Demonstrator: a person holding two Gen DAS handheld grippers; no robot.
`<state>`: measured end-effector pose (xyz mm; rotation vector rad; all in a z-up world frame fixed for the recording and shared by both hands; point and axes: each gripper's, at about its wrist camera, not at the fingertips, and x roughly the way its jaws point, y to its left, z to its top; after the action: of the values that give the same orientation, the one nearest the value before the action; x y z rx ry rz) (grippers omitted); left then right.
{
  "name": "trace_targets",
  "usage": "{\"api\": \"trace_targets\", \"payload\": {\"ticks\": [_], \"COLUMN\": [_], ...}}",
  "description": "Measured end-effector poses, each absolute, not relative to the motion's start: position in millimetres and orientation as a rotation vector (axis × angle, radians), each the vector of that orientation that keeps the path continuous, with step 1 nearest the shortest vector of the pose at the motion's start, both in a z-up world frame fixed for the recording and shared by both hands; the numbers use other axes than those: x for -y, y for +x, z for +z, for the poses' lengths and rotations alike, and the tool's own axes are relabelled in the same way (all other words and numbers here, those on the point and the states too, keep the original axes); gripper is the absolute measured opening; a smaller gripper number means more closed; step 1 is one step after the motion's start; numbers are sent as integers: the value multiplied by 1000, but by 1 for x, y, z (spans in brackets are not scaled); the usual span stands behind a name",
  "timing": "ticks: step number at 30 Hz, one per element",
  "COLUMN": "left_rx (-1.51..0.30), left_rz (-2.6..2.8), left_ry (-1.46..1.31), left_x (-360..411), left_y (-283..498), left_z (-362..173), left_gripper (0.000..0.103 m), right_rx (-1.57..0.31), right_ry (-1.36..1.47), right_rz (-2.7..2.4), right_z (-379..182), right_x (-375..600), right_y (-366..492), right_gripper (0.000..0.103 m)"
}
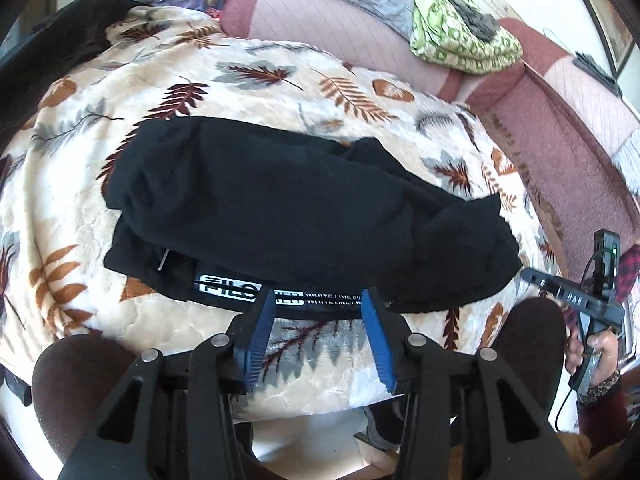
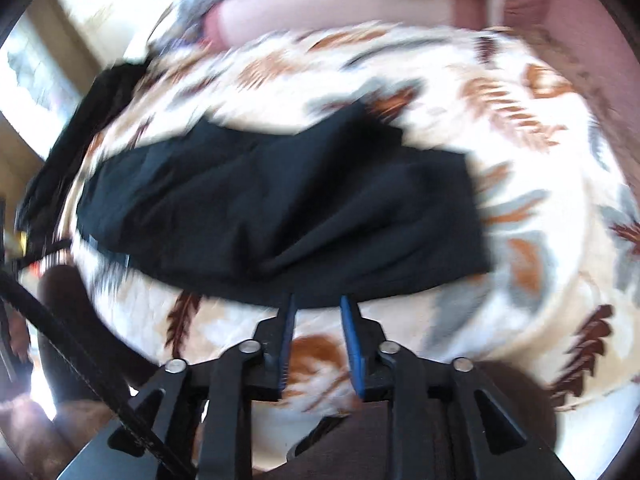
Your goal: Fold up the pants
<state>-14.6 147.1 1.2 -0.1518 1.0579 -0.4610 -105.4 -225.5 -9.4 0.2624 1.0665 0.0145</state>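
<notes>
Lying folded mid-frame on leaf-print blanket [image 1: 248, 92], black pants [image 1: 288, 208]; left gripper [image 1: 318, 300] and right gripper [image 2: 318, 304] fingers part-open, empty at near hem; snagging hem risks undoing fold.

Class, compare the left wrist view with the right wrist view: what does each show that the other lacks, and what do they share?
Left wrist only: white lettering on the waistband, the right gripper's body in a hand, a green cloth. Right wrist only: the right gripper with jaws apart, a black strap. Both: black pants folded on a leaf-print blanket.
</notes>
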Motion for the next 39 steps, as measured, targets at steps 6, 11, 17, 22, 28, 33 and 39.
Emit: {"api": "trace_targets", "payload": {"ticks": [6, 11, 17, 22, 28, 33, 39], "left_rx": [-1054, -1052, -1048, -1070, -1094, -1103, -1064], "left_rz": [-454, -434, -402, -409, -411, -404, -411], "left_ry": [-198, -171, -211, -251, -220, -237, -246], "left_x": [-144, -142, -154, -152, -138, -139, -128], "left_y": [-10, -10, 5, 20, 21, 26, 42], "left_z": [6, 9, 8, 0, -10, -17, -31], "left_gripper": [45, 51, 54, 55, 55, 61, 61], "right_rx": [-1009, -1110, -1037, -1017, -1154, -1185, -1072], "right_ry": [297, 218, 235, 242, 206, 125, 111], "right_rz": [-109, -124, -74, -162, -243, -319, -392], "right_z": [1, -27, -3, 12, -29, -27, 21], "right_x": [263, 257, 253, 271, 288, 292, 295], "right_y": [-58, -9, -31, -66, -68, -72, -83], "right_gripper": [64, 58, 7, 7, 7, 26, 41]}}
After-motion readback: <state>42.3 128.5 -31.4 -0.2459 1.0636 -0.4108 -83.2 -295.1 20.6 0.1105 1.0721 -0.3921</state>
